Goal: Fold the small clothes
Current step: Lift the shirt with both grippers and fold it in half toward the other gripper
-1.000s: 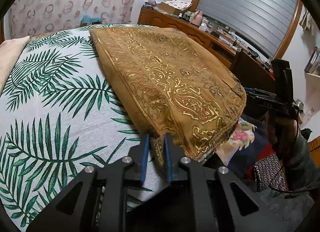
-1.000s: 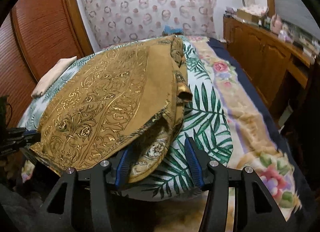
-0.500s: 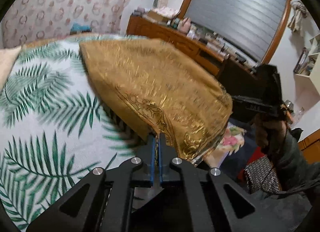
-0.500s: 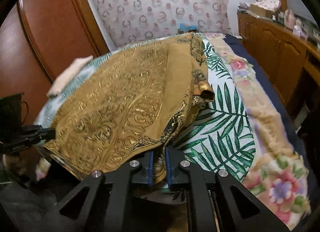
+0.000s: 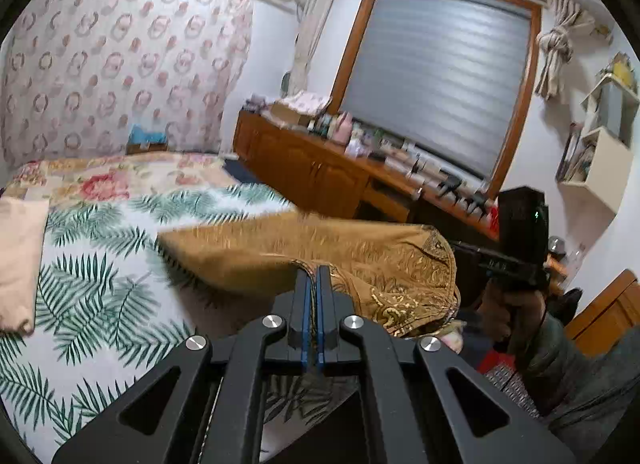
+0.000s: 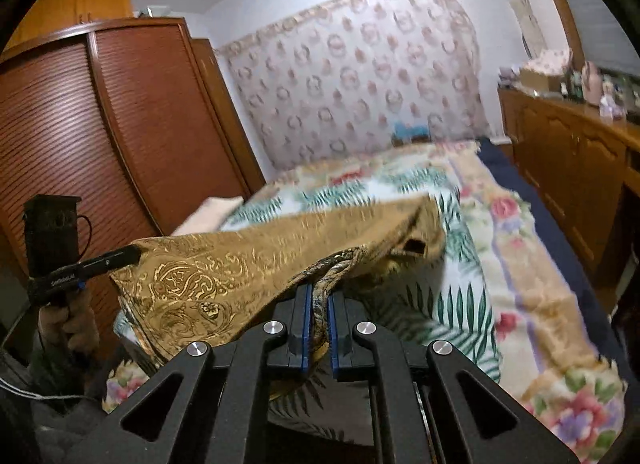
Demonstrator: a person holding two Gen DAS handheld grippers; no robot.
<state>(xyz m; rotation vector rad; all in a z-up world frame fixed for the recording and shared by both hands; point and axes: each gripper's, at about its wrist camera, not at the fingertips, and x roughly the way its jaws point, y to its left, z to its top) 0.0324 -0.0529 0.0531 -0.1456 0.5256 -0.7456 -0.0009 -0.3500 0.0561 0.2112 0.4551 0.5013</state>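
A mustard-gold garment [image 5: 320, 252] with gold paisley print is held up above the palm-leaf bed cover [image 5: 92, 276], its near hem stretched between both grippers. My left gripper [image 5: 313, 276] is shut on one near corner of the hem. My right gripper [image 6: 318, 296] is shut on the other near corner, with bunched cloth between the jaws. The garment [image 6: 248, 264] sags from the held edge back toward the bed; its far part is blurred. Each gripper shows in the other's view, the right one [image 5: 516, 264] at the right and the left one [image 6: 96, 264] at the left.
A beige pillow [image 5: 20, 256] lies at the bed's left side. A floral blanket [image 6: 532, 272] covers the bed's right side. A wooden dresser [image 5: 320, 168] with clutter stands along the window wall. A brown wardrobe [image 6: 100, 132] stands on the other side.
Both grippers closed on the garment's near hem and lifted it off the bed. The cloth, which lay flat, now hangs raised between them.
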